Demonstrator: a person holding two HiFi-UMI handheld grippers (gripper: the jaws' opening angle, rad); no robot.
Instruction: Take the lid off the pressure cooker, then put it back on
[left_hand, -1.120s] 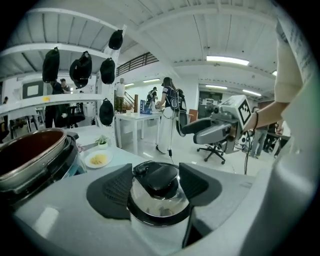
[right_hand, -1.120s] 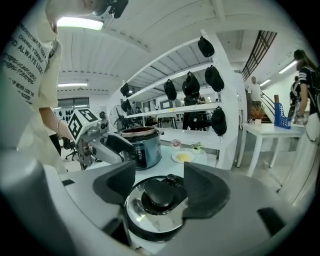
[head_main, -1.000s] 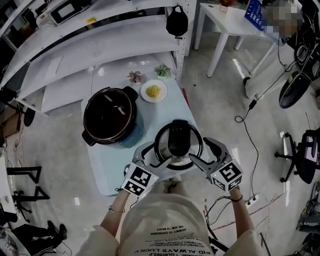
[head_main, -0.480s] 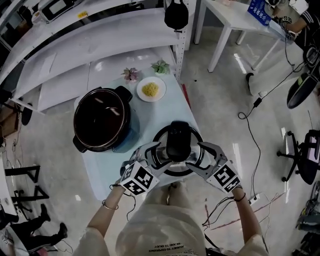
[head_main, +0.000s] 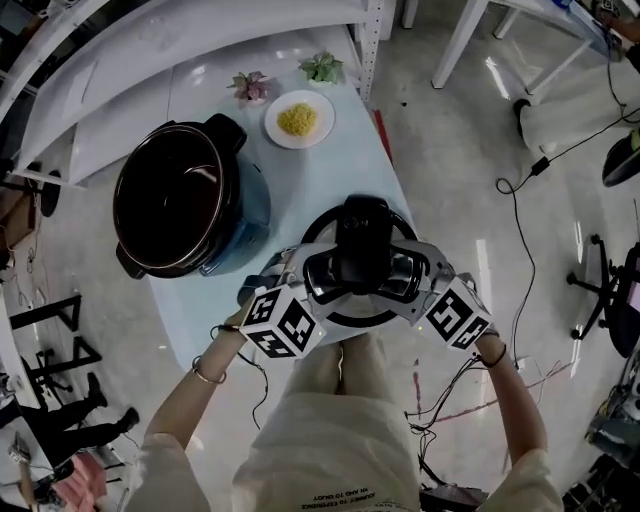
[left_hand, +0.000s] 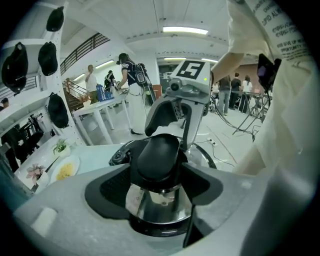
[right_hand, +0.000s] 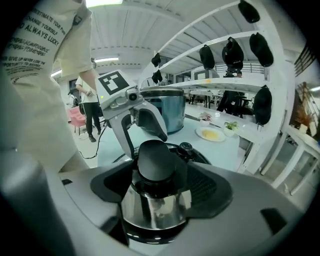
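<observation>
The pressure cooker lid (head_main: 362, 240), steel with a black knob and black rim, is low over the table's near right corner; I cannot tell if it touches. My left gripper (head_main: 322, 278) and right gripper (head_main: 408, 272) clasp it from opposite sides. In the left gripper view the pads (left_hand: 112, 187) press the steel neck under the knob (left_hand: 157, 157). The right gripper (right_hand: 157, 200) grips the same neck; its jaws have just been opening slightly, with the lid (right_hand: 155, 160) still between them. The open, dark-lined pot (head_main: 255, 215) stands to the left.
A plate of yellow food (head_main: 298, 119) and two small potted plants (head_main: 250, 85) sit at the far end of the light blue table (head_main: 330, 170). White shelving (head_main: 150, 60) lies behind. Cables (head_main: 530, 170) run over the floor on the right.
Both grippers have come down with the lid, from in front of the person's chest to low over the table's near corner. The pot has not moved.
</observation>
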